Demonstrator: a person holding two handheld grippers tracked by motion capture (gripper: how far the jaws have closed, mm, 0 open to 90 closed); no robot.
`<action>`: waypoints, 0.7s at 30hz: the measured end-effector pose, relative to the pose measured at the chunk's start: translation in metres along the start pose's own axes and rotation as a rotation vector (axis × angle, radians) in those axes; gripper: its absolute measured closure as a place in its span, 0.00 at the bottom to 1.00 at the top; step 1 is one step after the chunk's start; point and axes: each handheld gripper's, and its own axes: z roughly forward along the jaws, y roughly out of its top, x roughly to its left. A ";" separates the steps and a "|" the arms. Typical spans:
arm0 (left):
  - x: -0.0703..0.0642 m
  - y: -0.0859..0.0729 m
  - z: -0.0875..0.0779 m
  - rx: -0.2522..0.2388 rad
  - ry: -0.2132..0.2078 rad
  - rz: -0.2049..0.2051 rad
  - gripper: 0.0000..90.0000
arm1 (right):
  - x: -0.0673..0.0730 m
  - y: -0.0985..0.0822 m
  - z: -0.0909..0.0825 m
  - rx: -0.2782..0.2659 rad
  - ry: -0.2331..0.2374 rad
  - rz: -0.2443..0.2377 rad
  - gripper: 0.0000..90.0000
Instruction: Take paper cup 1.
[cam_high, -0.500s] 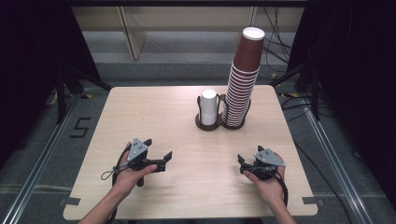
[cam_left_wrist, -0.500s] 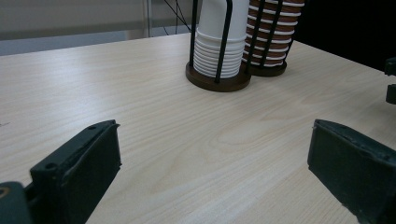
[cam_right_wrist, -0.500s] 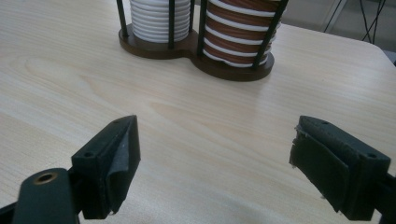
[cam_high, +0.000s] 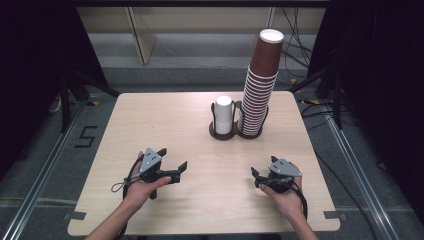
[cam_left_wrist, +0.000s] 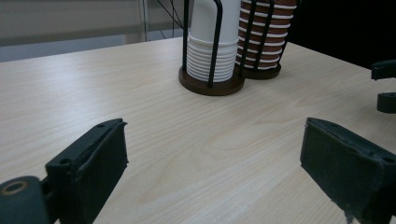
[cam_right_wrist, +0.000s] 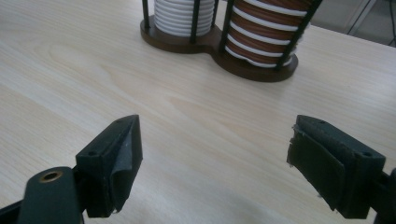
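two grippers, left gripper (cam_high: 175, 167) and right gripper (cam_high: 256, 176), rest low with jaws apart and empty. at twelve o'clock the wire holder (cam_high: 235, 132) keeps white cups (cam_high: 223, 114) and brown cups (cam_high: 260, 82) stacked upright, ready for picking.

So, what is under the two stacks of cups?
A dark wooden holder with black wire uprights bears the white cup stack and the tall brown cup stack. The base beneath the cups is covered.
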 end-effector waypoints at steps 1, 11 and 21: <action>-0.001 0.000 -0.001 -0.008 -0.006 -0.001 0.08 | 0.001 0.002 0.001 0.005 0.017 0.014 0.20; -0.006 0.026 0.005 -0.045 -0.024 -0.009 0.13 | 0.017 0.037 0.024 -0.088 0.041 0.006 0.21; -0.025 0.097 0.069 -0.077 -0.049 0.132 0.15 | 0.027 0.078 0.081 -0.119 0.079 -0.004 0.27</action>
